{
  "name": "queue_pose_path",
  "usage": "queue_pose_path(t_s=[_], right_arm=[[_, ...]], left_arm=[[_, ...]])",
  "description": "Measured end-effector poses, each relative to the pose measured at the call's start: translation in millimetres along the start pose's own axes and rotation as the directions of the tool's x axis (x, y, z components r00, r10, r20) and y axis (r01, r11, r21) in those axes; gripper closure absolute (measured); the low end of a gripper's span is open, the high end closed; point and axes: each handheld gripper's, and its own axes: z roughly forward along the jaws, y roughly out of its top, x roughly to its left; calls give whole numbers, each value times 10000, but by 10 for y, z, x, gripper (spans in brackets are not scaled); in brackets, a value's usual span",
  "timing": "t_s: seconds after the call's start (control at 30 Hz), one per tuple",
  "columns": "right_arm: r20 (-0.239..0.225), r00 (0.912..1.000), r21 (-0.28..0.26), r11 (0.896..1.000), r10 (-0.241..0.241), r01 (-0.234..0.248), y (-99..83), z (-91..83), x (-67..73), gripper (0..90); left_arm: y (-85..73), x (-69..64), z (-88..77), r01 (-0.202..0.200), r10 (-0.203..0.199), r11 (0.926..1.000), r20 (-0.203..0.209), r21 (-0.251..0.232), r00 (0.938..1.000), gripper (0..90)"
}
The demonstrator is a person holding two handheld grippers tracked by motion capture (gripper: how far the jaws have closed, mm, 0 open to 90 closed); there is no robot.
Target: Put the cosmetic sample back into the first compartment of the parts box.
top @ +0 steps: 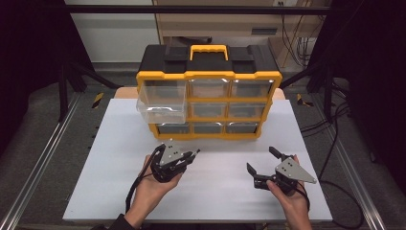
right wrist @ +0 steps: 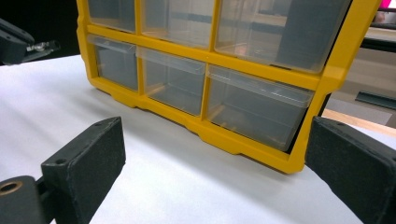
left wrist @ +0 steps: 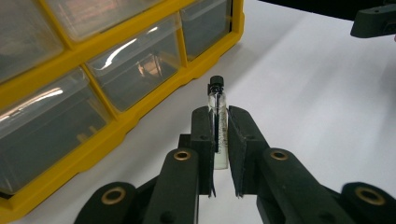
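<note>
1. High view: I hold my left hand-held gripper point(top: 191, 155) above the white bench point(top: 119, 167), just in front of the yellow and black drawer cabinet point(top: 208, 76). Its jaws are nearly together and point toward the right.
2. High view: The cabinet's top-left drawer point(top: 160, 104) is pulled out and hangs forward over the bench. The other clear drawers sit flush in the frame.
3. High view: My right hand-held gripper point(top: 262, 159) rests on the bench at the right, well apart from the left one. Its jaws are spread wide with nothing between them.
4. Left gripper view: My left hand-held gripper point(left wrist: 219, 140) is clamped on a small glass vial point(left wrist: 217, 121) with a black cap. The vial stands upright between the two pads, and its capped end sticks out beyond the jaw tips.
5. Left gripper view: The vial is off the bench, near the bottom row of cabinet drawers at the left. A black part of the other gripper shows at the top right corner.
6. Right gripper view: My right hand-held gripper point(right wrist: 215, 168) is wide open, with bare bench between its pads. It faces the cabinet's lower right corner, where the clear drawers are shut.
</note>
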Motion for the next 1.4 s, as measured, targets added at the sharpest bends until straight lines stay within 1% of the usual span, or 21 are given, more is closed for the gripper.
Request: queue_pose_path(t_s=[0.1, 0.17, 0.2, 0.43, 0.47, 0.5, 0.63, 0.83, 0.9, 1.03, 1.23, 1.4], right_arm=[[-8, 10000, 26, 10000, 24, -24, -3, -4, -4, 51], [15, 9999, -8, 9999, 161, -161, -10, -13, -16, 50], [30, 9998, -39, 9998, 178, -178, -10, -11, -18, 51], [40, 10000, 105, 9999, 43, -43, -10, 6, -4, 51], [44, 10000, 109, 9999, 50, -51, -10, 7, -4, 50], [44, 10000, 109, 9999, 50, -51, -10, 7, -4, 50], [56, 9999, 54, 9999, 96, -96, -13, -3, -13, 49], [64, 10000, 71, 10000, 67, -67, -9, 2, -6, 50], [-23, 10000, 107, 9999, 86, -86, -13, 13, -8, 47], [-72, 9999, 81, 9999, 79, -79, -15, 21, -1, 50], [33, 10000, 2, 10000, 38, -38, -4, 1, -8, 39], [-24, 10000, 41, 10000, 42, -42, -5, 10, 2, 41]], left_arm=[[17, 3, -25, 16, -17, 10000, -43, -84, 10000, 804], [38, 14, -56, 42, -44, 9998, -74, -174, 10000, 803], [45, 18, -66, -25, 24, 9998, -69, -179, 10000, 804], [76, 44, -116, 21, -25, 9995, -128, -324, 9999, 803], [89, 49, -129, 114, -119, 9992, -126, -390, 9999, 803], [89, 49, -129, 114, -119, 9992, -126, -390, 9999, 804], [109, 30, -130, 34, -38, 9992, -117, -401, 9999, 804], [143, 14, -148, 36, -40, 9987, -81, -509, 10000, 804], [159, 17, -166, -30, 25, 9986, -106, -523, 9999, 803], [178, 22, -196, -21, 15, 9982, -105, -593, 9999, 804], [202, 2, -212, -57, 54, 9978, -57, -667, 10000, 804], [226, -12, -222, -75, 74, 9970, -25, -767, 10000, 804]])
